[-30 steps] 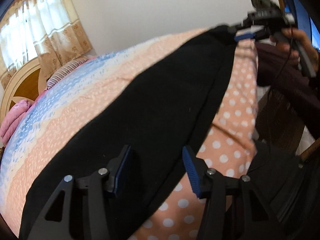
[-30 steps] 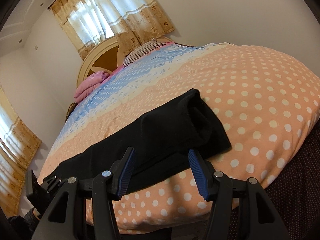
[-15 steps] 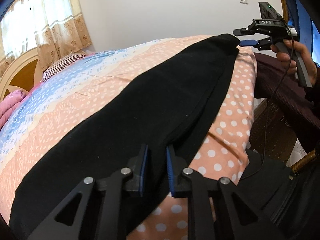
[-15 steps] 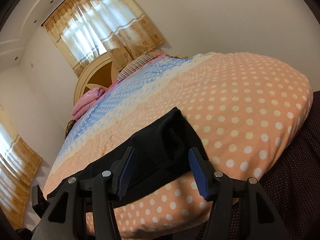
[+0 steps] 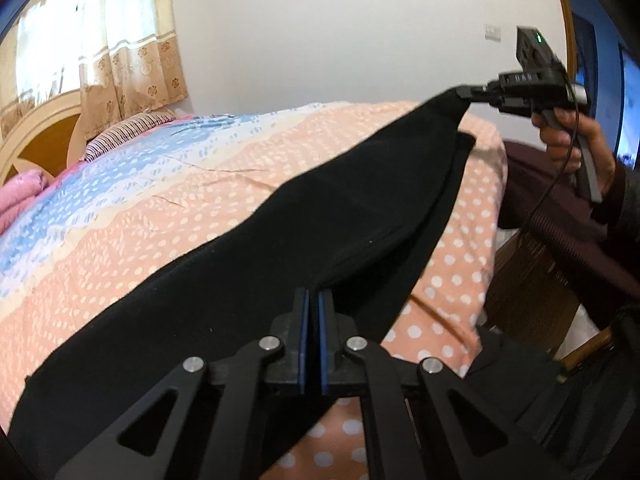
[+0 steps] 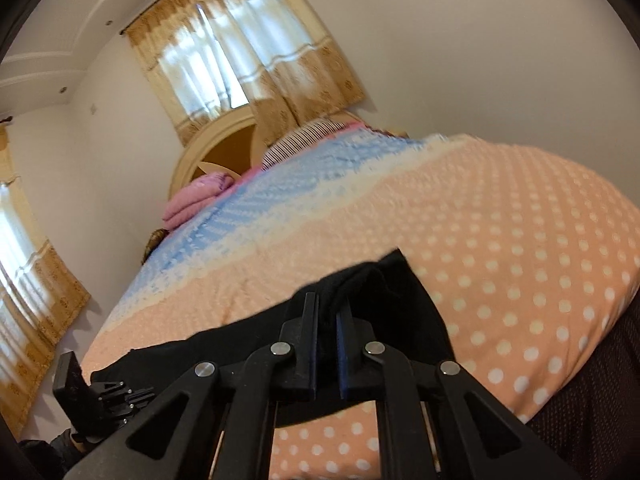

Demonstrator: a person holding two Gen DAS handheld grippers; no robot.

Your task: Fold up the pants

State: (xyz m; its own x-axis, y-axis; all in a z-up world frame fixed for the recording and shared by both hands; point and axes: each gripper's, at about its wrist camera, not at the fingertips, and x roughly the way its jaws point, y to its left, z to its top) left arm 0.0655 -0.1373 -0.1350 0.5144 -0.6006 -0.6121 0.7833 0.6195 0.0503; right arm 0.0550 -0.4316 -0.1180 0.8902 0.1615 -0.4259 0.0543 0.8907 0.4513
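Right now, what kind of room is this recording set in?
A bedroom, most likely. A bed with a polka-dot peach and blue bedspread fills both views, with a rounded wooden headboard and striped pillow at its far end, below a curtained window. Black pants lie across the bed.

A home bedroom. A bed (image 6: 520,240) with a dotted peach and blue bedspread (image 5: 140,208) fills the room, with an arched cream headboard (image 6: 216,148) at its far end. A striped pillow (image 6: 304,140) and a folded pink blanket (image 6: 196,196) lie there. Patterned beige curtains (image 6: 256,56) hang over the far window; the walls (image 5: 320,32) are plain white.
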